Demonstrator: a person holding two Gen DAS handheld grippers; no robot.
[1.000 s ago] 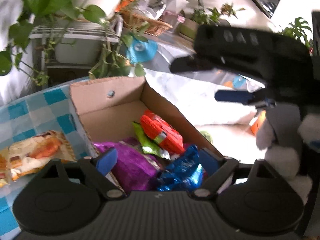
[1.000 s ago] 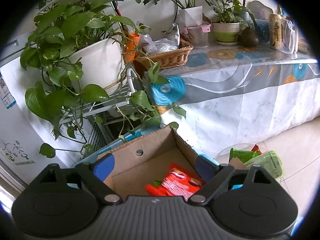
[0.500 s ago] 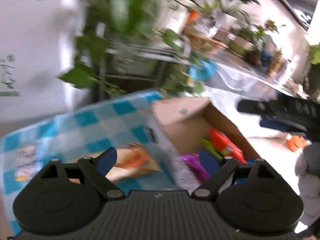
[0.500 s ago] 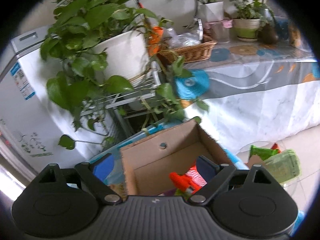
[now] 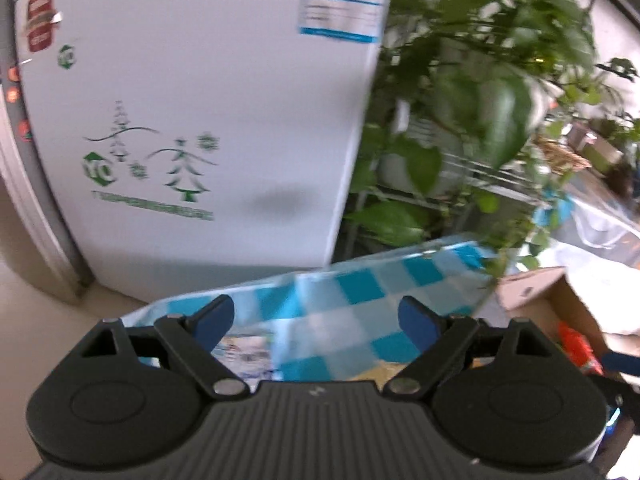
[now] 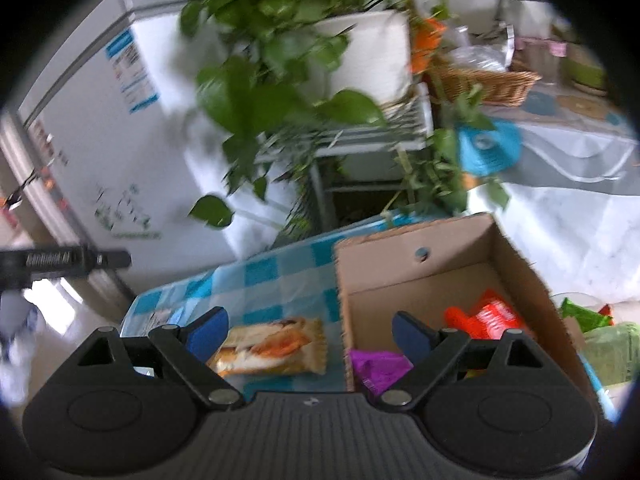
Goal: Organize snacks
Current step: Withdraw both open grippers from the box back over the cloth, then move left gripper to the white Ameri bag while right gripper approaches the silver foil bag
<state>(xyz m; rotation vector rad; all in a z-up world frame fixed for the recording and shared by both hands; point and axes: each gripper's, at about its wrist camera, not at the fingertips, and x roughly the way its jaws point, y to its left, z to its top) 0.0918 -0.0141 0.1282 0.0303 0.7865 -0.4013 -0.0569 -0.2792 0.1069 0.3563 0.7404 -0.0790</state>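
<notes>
Right wrist: both grippers (image 6: 306,330) (image 5: 316,318) spread wide, empty; crinkly flat snack pack (image 6: 272,348) beside cardboard box (image 6: 416,276)

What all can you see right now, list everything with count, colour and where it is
Cardboard box: one, brown, open, on the checked cloth's right side.
Red snack bag: one, inside the box.
Purple snack bag: one, inside the box, near corner.
Sandwich-print snack packet: one, tan and orange, on the cloth left of the box.
Checked tablecloth: one, blue and white, under box and packet.
Fridge: one, white with green print, behind the table.
Potted plant: one, green leaves in a white pot, on a rack.
Wicker basket: one, tan, far counter.
Left gripper: jaws open, empty.
Right gripper: jaws open, empty.
</notes>
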